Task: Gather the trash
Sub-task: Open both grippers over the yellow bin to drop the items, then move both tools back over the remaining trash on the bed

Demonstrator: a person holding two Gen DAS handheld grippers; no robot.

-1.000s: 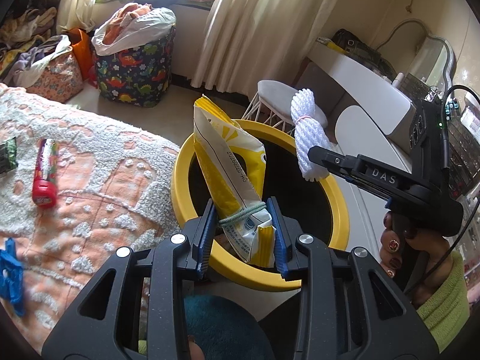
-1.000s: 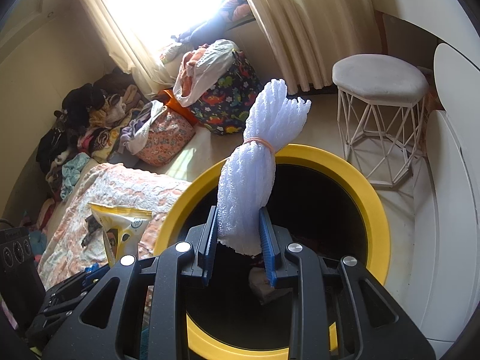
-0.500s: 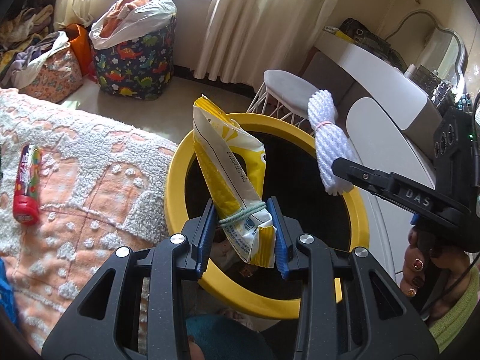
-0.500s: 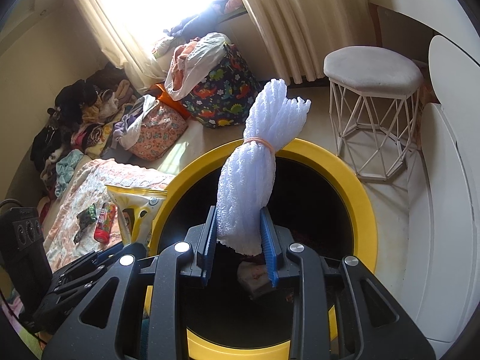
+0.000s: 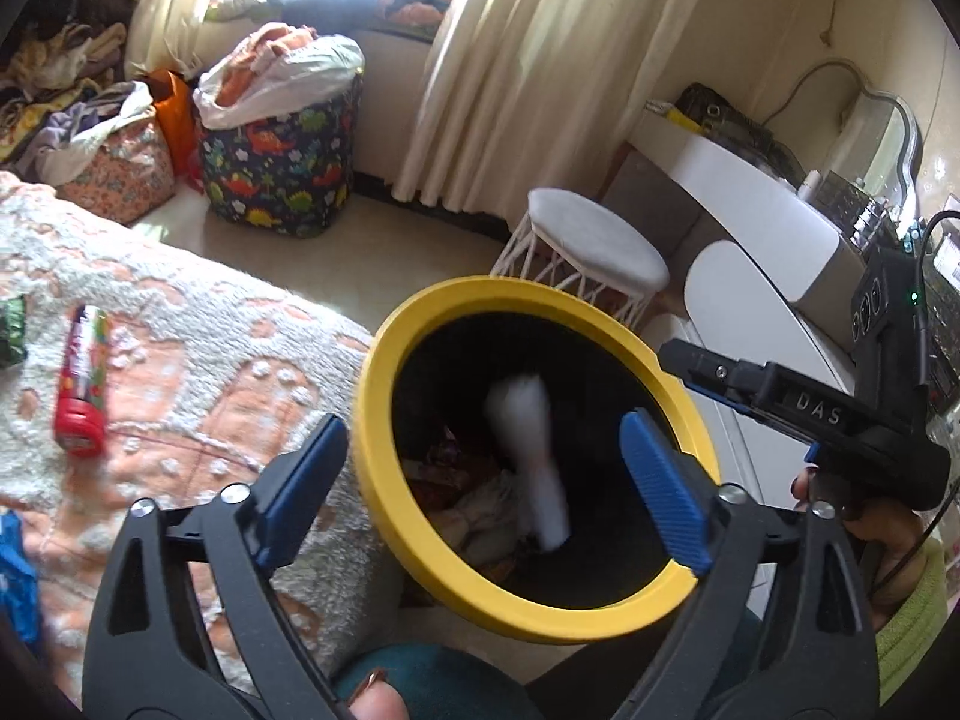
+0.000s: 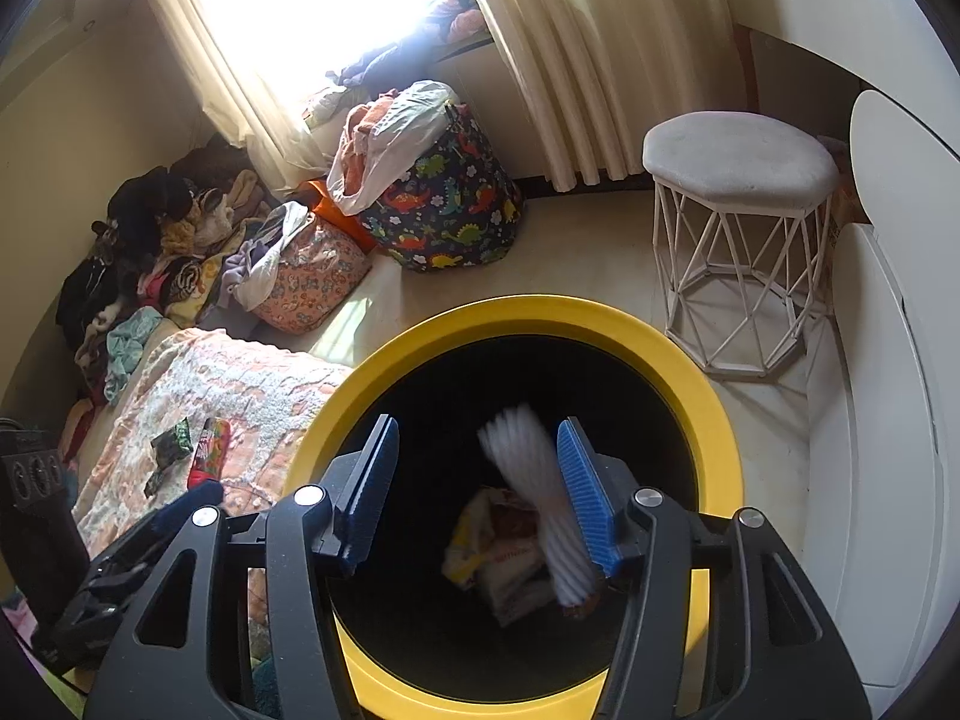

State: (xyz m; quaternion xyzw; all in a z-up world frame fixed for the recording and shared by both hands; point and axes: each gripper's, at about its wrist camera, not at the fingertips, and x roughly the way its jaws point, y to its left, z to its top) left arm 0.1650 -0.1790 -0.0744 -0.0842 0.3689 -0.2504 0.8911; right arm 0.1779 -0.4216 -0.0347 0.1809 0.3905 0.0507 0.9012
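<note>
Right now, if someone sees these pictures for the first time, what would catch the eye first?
The yellow-rimmed bin fills the middle of both views, with a blurred white bundle inside its black mouth above other trash. Both the left gripper and the right gripper hang open over it. On the bedspread to the left lies a red tube.

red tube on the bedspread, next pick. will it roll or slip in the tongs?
The red tube looks cylindrical, so it may roll if nudged sideways, though the tufted bedspread should damp that. Its printed surface looks glossy, probably somewhat slippery. Gripping across its width is likely safest; both tongs are open.
</note>
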